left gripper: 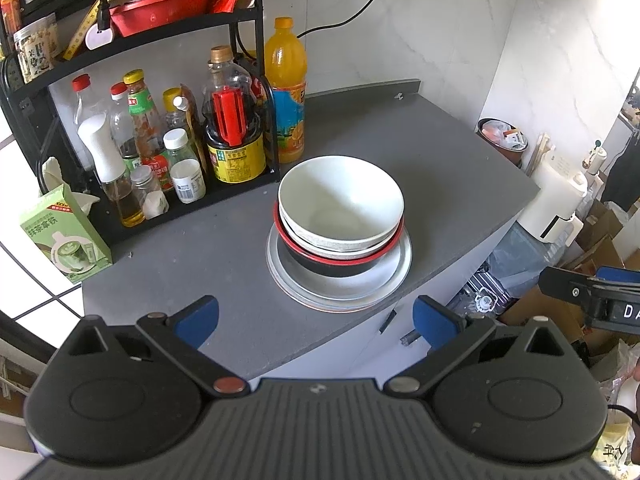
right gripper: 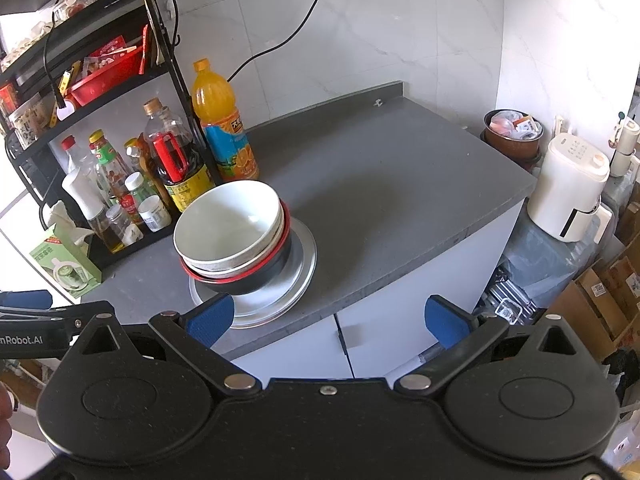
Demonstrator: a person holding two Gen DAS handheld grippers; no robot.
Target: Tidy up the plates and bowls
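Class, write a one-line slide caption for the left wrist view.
Open left gripper hovers before white bowls nested in a black bowl on stacked plates.

A black rack (left gripper: 256, 40) is standing far left on the grey counter (left gripper: 400, 152), holding sauce bottles (left gripper: 234, 136); an orange juice bottle (left gripper: 286, 92) is standing just right of it; a green carton (left gripper: 64, 236) is sitting near left; a white appliance (right gripper: 572, 188) is sitting right, beyond the counter.

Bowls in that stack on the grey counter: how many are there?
3 visible, nested: a white ceramic bowl on top, a speckled white bowl under it, and a black bowl with a red rim at the bottom, resting on the silver plates. More may be hidden inside.
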